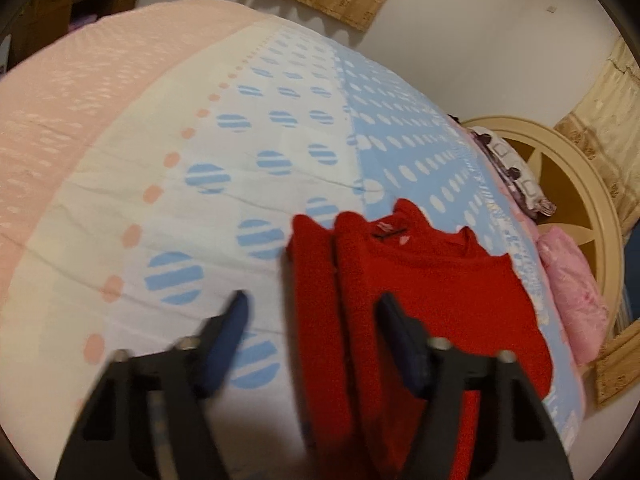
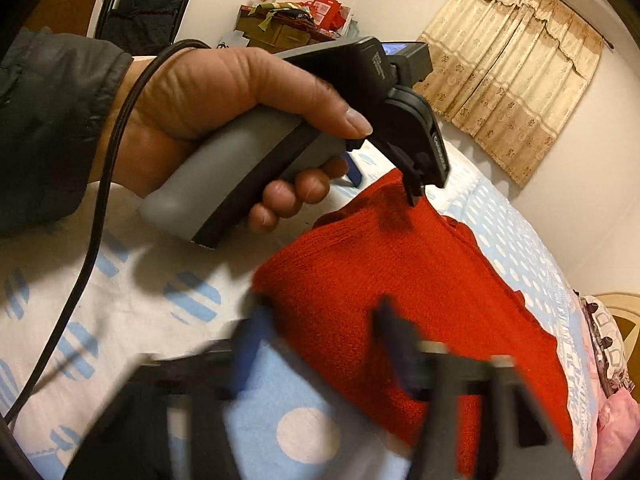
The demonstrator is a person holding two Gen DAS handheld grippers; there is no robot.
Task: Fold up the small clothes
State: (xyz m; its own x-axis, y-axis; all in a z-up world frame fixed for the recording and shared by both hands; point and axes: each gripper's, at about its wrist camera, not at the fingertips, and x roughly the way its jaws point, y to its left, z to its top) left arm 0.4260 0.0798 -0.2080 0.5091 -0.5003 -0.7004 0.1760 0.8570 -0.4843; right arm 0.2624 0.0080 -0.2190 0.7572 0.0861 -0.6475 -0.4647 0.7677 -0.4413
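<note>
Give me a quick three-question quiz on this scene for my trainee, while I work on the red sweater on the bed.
1. True or false: the red knitted sweater lies with its dark neck label showing.
2. The white bed sheet beside the open left gripper is printed with: A blue striped dots; B green checks; C black stars.
3. In the right wrist view, what does the person's hand grip?
Key: 1 true; 2 A; 3 the grey handle of the left gripper.
</note>
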